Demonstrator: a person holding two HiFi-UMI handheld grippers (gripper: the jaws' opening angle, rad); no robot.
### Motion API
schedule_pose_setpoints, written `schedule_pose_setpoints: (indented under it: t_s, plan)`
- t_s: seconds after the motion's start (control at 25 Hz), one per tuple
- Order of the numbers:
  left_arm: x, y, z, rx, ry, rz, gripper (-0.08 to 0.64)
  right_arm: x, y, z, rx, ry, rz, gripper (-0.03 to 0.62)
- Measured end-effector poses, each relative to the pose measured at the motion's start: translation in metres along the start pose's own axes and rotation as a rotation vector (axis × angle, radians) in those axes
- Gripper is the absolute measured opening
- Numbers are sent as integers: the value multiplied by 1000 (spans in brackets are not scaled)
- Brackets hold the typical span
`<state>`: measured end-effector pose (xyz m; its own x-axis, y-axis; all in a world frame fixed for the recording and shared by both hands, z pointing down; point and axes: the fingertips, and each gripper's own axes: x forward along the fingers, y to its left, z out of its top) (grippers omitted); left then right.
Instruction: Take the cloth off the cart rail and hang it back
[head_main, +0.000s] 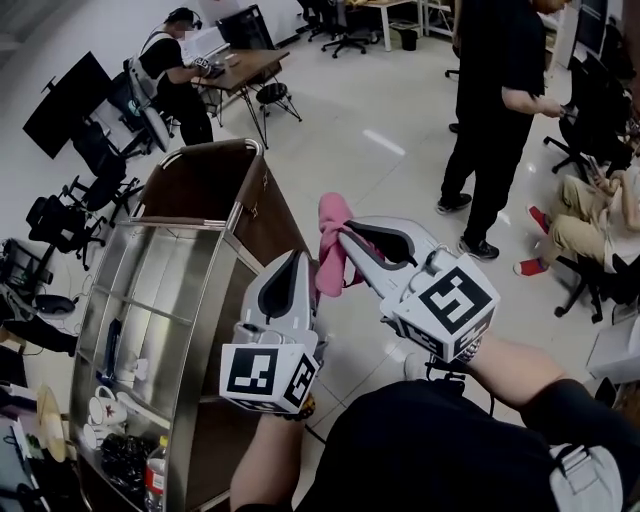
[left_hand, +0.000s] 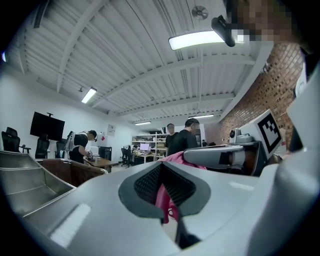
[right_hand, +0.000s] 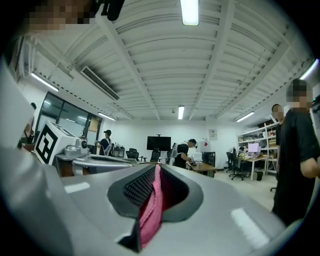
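My right gripper (head_main: 343, 236) is shut on a pink cloth (head_main: 332, 252) and holds it up in the air, just right of the steel cart (head_main: 160, 226). Most of the cloth hangs below the jaws, clear of the cart's rail (head_main: 232, 222). In the right gripper view the cloth (right_hand: 150, 215) is pinched between the dark pads of the right gripper (right_hand: 156, 167). My left gripper (head_main: 300, 258) is shut on nothing, close beside the cloth on its left. In the left gripper view the cloth (left_hand: 162, 200) shows just beyond the closed tips of the left gripper (left_hand: 161, 165).
A brown bin (head_main: 215, 180) sits at the cart's far end. The cart's lower shelf holds a bottle (head_main: 155, 482) and small items. A person in black (head_main: 500, 110) stands ahead on the right, another sits (head_main: 590, 215) at the right edge. A third works at a desk (head_main: 245, 68).
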<state>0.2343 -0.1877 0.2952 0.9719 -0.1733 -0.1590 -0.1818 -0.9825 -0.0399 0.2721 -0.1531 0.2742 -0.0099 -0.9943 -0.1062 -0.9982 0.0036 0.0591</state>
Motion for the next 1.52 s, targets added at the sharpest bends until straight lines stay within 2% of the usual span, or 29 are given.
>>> schedule_pose_setpoints:
  t_s: [0.36, 0.8, 1.16, 1.52]
  plan:
    - [88, -22, 0, 23, 18, 132, 0, -5, -92, 6, 3, -33, 153, 29]
    - [142, -15, -22, 21, 26, 222, 0, 13, -152, -8, 22, -48, 239, 29]
    - [174, 26, -41, 24, 22, 255, 0, 62, -181, -23, 28, -57, 276, 29]
    - [204, 96, -45, 20, -11, 302, 0, 138, -198, -32, 8, -55, 319, 29]
